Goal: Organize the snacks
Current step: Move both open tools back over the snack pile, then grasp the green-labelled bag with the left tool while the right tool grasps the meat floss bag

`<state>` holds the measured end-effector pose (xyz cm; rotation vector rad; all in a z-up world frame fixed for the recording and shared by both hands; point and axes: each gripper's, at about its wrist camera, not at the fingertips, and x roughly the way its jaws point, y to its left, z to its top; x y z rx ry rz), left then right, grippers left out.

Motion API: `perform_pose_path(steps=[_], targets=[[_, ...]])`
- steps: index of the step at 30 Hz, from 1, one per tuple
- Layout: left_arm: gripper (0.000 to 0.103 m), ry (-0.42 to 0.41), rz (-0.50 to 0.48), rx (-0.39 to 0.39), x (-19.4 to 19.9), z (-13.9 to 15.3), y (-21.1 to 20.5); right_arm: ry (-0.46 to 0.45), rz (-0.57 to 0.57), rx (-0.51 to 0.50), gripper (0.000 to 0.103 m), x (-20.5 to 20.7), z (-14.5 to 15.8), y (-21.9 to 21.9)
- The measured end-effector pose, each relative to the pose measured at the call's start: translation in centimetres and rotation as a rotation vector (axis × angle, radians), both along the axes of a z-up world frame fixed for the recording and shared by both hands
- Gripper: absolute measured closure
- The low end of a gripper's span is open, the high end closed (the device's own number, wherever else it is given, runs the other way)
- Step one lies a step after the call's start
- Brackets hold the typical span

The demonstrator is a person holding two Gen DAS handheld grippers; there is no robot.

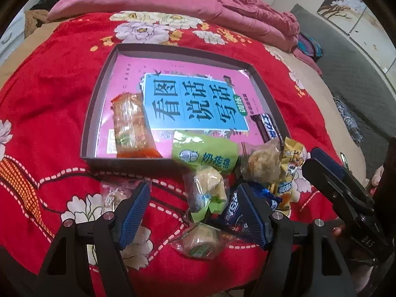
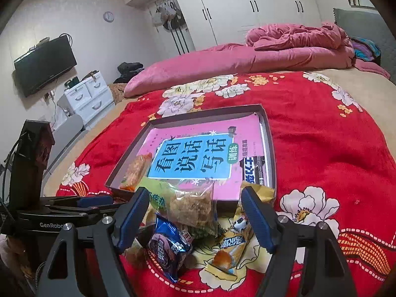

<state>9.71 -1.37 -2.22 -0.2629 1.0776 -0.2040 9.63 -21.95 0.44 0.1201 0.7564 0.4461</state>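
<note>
Tray (image 1: 99, 113) is set on the bed; a pink book (image 1: 198, 99), an orange snack pack (image 1: 131, 126) and a chocolate bar (image 1: 266, 126) are held inside. Loose snacks (image 1: 210, 193) are piled at its near edge. Left gripper (image 1: 195, 212) and right gripper (image 2: 195, 220) fingers are spread, nothing pinched.

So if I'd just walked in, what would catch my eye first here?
Probably the shallow dark tray lying on the bright red flowered blanket, lined with a pink book cover with a big blue title panel. Next, the heap of wrapped snacks spilled at the tray's near edge, with both open grippers, left gripper and right gripper, hovering over it.
</note>
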Motion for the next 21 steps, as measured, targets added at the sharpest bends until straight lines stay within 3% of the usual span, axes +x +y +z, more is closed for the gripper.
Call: perform_pose_path(steps=[21], targets=[[0.029, 0.051, 0.009, -0.042, 1.7, -2.0, -0.1, 0.085, 0.044, -0.106, 0.027, 1.4, -2.9, 2.2]])
